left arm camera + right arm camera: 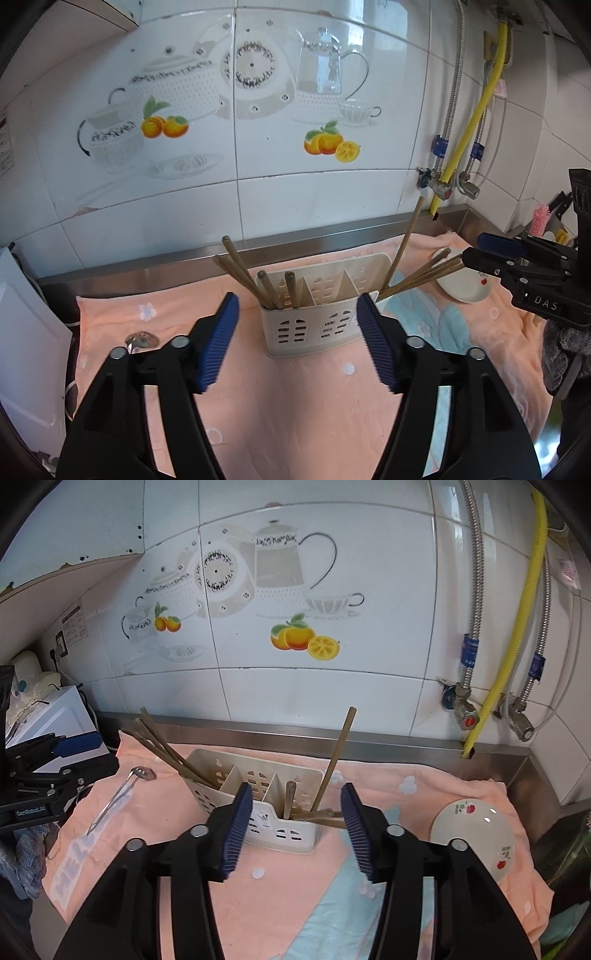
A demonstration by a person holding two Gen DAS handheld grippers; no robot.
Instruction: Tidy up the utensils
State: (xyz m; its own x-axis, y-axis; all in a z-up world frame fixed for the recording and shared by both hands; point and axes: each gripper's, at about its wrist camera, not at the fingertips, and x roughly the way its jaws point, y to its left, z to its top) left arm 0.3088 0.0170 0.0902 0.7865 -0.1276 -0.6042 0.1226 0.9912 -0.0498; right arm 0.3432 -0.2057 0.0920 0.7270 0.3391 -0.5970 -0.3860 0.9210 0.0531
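With jaws apart, chopsticks (173, 755) in caddy (258, 812)

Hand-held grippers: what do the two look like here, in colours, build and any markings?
Both match: the left hand-held gripper and right hand-held gripper have glossy black plastic linkage arms with round silver pivot bolts, ending in ribbed blue pads. Seen from the other camera, the right one's body shows white letters "DAS", and the left one's a white "GenRobot.AI" label. No cables show.

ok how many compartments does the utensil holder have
3, side by side in the white holder: one end section holds leaning chopsticks, the middle looks empty, the other end holds more chopsticks.
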